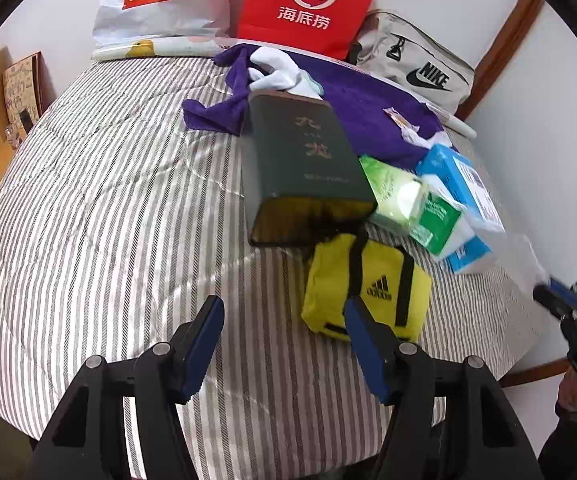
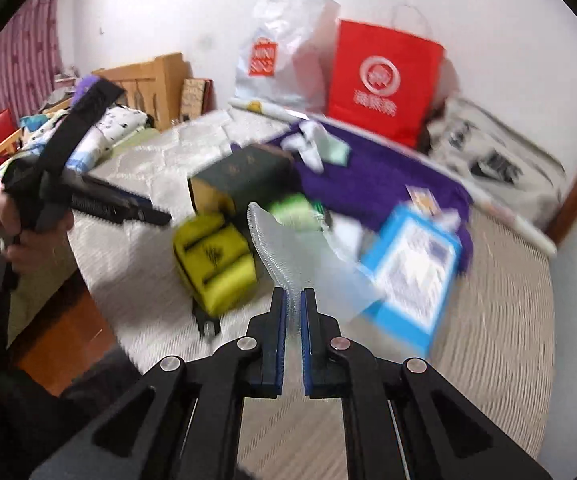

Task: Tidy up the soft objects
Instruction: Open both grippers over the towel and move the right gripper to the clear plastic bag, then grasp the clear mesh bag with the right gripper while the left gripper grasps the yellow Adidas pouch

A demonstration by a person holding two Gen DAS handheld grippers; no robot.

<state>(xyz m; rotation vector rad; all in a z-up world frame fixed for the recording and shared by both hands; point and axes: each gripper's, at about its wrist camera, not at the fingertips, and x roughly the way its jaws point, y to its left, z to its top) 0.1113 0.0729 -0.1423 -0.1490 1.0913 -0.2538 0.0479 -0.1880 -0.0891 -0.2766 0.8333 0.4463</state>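
On the striped bed (image 1: 108, 220) lie a yellow Adidas pouch (image 1: 368, 288), a purple towel (image 1: 360, 112), white socks (image 1: 280, 72), tissue packs (image 1: 440, 216) and a blue-white pack (image 1: 468, 184). My left gripper (image 1: 284, 320) is open and empty, just in front of and left of the yellow pouch. My right gripper (image 2: 294, 300) is shut on a clear plastic bag (image 2: 280, 248), held above the bed; it also shows at the right edge of the left wrist view (image 1: 544, 292). The right wrist view is motion-blurred; the yellow pouch (image 2: 216, 260) lies left of the bag.
A dark green box (image 1: 304, 160) lies beside the pouch. A white Miniso bag (image 1: 156, 0), a red paper bag (image 1: 308, 4) and a Nike bag (image 1: 420, 68) stand against the wall. Wooden furniture (image 2: 148, 80) is at left.
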